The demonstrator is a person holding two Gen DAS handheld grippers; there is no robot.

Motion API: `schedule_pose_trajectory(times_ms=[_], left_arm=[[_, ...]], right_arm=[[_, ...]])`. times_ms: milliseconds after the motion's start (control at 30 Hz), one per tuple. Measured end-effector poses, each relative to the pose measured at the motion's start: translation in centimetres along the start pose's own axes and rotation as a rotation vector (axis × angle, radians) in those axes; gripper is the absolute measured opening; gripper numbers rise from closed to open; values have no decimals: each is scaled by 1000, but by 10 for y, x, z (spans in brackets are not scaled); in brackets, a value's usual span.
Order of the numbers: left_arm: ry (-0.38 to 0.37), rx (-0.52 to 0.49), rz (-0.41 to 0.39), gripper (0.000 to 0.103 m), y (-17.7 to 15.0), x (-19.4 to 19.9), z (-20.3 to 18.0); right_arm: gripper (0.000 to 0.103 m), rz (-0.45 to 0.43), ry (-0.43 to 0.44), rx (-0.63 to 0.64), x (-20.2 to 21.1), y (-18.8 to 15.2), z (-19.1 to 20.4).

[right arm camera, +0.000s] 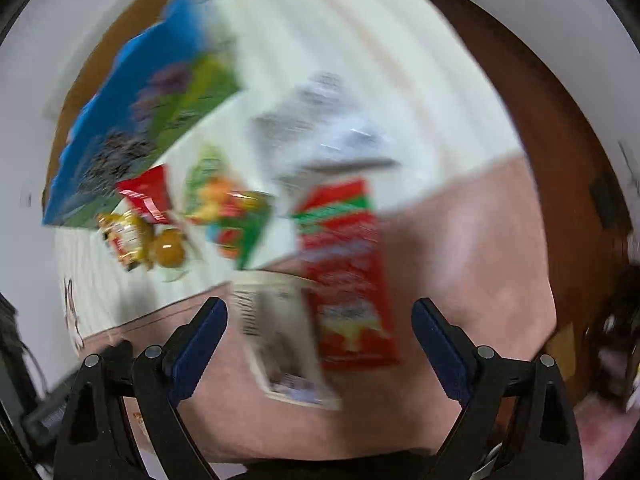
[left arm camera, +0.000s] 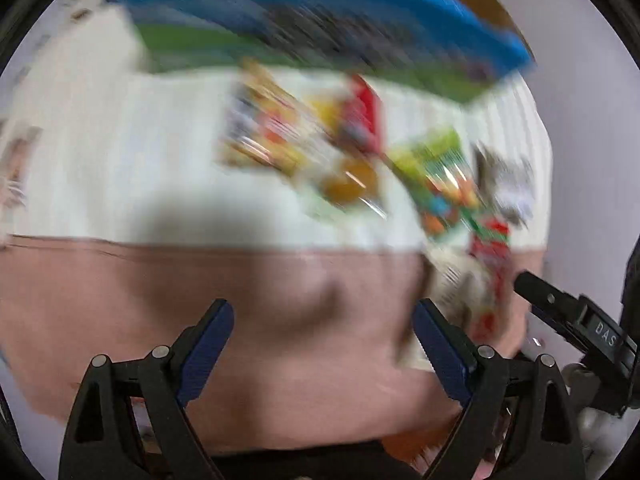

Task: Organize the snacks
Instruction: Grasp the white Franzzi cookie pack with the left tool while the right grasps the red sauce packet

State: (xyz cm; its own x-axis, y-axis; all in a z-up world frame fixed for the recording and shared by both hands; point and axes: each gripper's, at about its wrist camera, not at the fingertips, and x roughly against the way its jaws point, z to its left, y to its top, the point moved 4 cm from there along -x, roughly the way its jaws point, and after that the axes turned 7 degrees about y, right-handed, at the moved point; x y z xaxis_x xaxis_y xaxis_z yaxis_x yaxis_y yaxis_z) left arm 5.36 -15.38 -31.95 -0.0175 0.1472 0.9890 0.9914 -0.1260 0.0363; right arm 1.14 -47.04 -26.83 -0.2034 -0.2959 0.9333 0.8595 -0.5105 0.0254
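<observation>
- On the left wrist view, everything past the tool is smeared by motion blur. The left gripper (left arm camera: 322,320), black with ridged dark-blue pads (left arm camera: 208,350), stands with its jaws wide apart and nothing between them.
- Under it lies a soft pink cloth (left arm camera: 200,300); beyond that, a white ribbed cloth (left arm camera: 120,152).
- A loose cluster of glossy snack packets (left arm camera: 304,136) lies on the white cloth, well ahead of the jaws: yellow-orange, red and green wrappers, details unreadable.
- A red and green flat packet (left arm camera: 490,264) lies right of the jaws, just beside the black tip of the right gripper (left arm camera: 532,284).
- A large flat blue and green box (left arm camera: 320,28) sits behind the snacks.
- On the right wrist view, also blurred, the right gripper (right arm camera: 320,320) stands likewise open and empty.
- The red and green packet (right arm camera: 348,280) lies flat, straddling the pink cloth (right arm camera: 460,260) and white cloth (right arm camera: 360,40), ahead of the jaws and towards the right finger.
- A pale printed flat packet (right arm camera: 280,340) lies touching its left edge, between the fingers' line but ahead of them.
- A silvery packet (right arm camera: 328,128) lies further off; smaller bright wrappers (right arm camera: 224,208) lie to the left near the blue and green box (right arm camera: 132,120).
</observation>
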Motion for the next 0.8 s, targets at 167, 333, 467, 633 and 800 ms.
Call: schedule_pose_trajectory(times_ms=[167, 333, 467, 633, 800], left_arm=[[-90, -104, 126, 91, -8, -46, -77], [-64, -154, 166, 86, -10, -84, -118], [-21, -150, 113, 56, -15, -79, -112], [66, -90, 75, 56, -16, -68, -69], [111, -2, 75, 58, -14, -69, -30]], right_arm=[[72, -15, -20, -47, 2, -8, -42], [72, -25, -25, -107, 10, -12, -73], [72, -12, -2, -120, 8, -13, -77], [74, 27, 34, -65, -12, -11, -44], [77, 62, -58, 37, -54, 0, -6]])
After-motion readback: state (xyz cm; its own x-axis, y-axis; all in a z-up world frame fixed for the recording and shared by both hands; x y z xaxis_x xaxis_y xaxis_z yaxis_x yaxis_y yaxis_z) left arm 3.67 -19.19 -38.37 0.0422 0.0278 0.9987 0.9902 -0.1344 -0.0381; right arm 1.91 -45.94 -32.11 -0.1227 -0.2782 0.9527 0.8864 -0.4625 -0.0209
